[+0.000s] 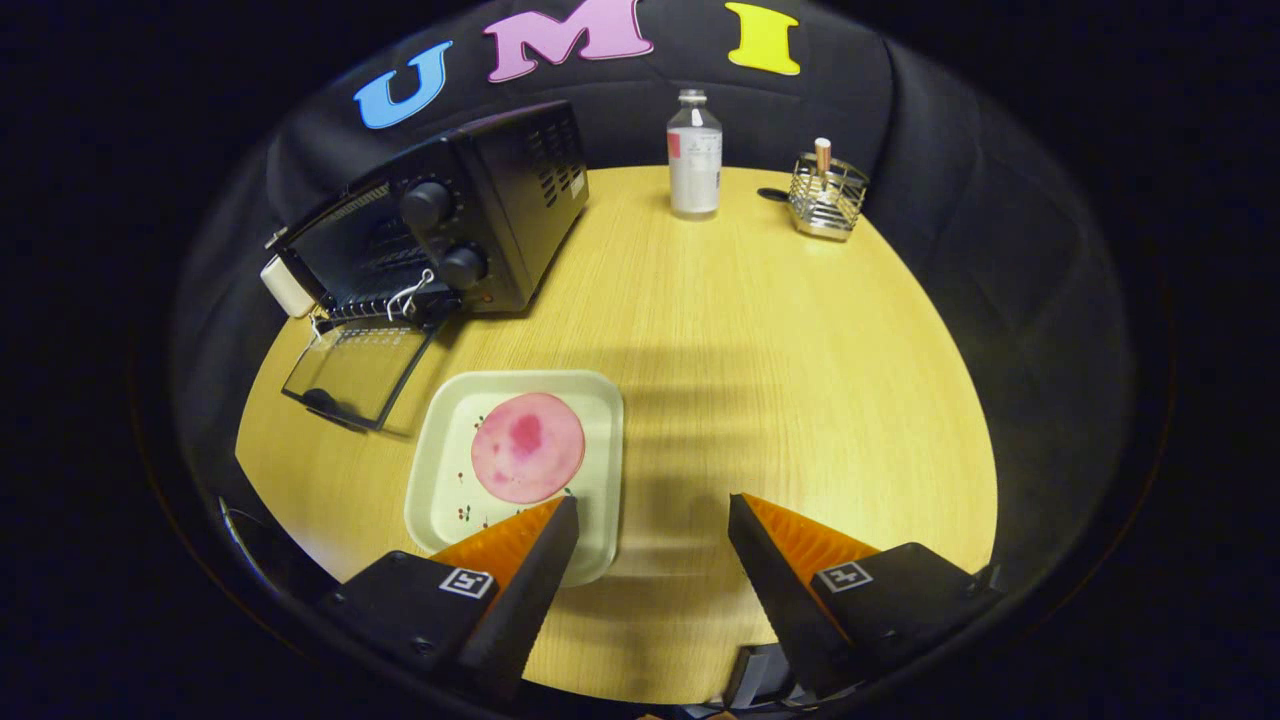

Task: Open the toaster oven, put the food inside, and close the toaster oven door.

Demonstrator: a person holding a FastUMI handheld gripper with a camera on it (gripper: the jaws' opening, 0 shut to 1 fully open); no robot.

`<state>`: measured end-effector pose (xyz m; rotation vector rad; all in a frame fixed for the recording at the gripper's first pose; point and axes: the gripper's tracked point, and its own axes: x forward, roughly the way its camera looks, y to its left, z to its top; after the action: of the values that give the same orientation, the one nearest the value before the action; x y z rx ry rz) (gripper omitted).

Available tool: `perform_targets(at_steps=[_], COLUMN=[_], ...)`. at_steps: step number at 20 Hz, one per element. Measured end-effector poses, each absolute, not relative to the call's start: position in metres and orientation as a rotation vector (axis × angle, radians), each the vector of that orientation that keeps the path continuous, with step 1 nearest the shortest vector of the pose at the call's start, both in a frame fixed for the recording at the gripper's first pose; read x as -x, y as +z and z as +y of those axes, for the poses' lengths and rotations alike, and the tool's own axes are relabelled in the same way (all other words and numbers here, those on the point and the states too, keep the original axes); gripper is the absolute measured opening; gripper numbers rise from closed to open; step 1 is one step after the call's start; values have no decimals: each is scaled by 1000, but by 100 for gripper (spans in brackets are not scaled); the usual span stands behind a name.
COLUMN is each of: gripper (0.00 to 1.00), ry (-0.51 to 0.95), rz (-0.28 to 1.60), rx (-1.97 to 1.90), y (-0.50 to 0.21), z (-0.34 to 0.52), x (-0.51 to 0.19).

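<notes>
Spread wide and holding nothing, the tongs (652, 520) hover over the counter's (760, 330) near edge. Just ahead, a slice of ham (527, 446) lies flat on a tray (600, 400) beside the toaster oven's (470, 220) open door (355, 372). It looks limp, light and slippery; pinching its rim seems best.

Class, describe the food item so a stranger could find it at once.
Start at the black toaster oven with its door folded down. Just in front sits a pale square tray, ahead of the open gripper. The food is the flat, round pink slice on it.
</notes>
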<state>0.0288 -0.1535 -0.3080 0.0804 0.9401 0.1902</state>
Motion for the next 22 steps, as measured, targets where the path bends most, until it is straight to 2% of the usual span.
perform_targets(at_steps=[3,5,6,7,8,9,10,11,12,15,16,19,22], gripper=[98,86,71,67,59,57,47,43,30,23,12,7,7], ry=[238,267,269,276,267,277,285,294,297,301,302,313,293], rz=[978,1042,1013,1036,1022,1038,1045,1046,1047,1043,1060,1096,1111], rx=[-65,-47,-43,-38,-26,-30,-37,-57,-63,-92,-128,-197,-266], y=[-318,-327,-325,-327,-327,-327,-328,-327,-329,-330,-326,-330,-327], z=[-143,-137,-136,-134,-136,-133,-130,-128,-127,-130,-128,-125,-121], x=[-28,-20,-27,-24,-27,-23,-24,-22,-22,-28,-26,-27,-17])
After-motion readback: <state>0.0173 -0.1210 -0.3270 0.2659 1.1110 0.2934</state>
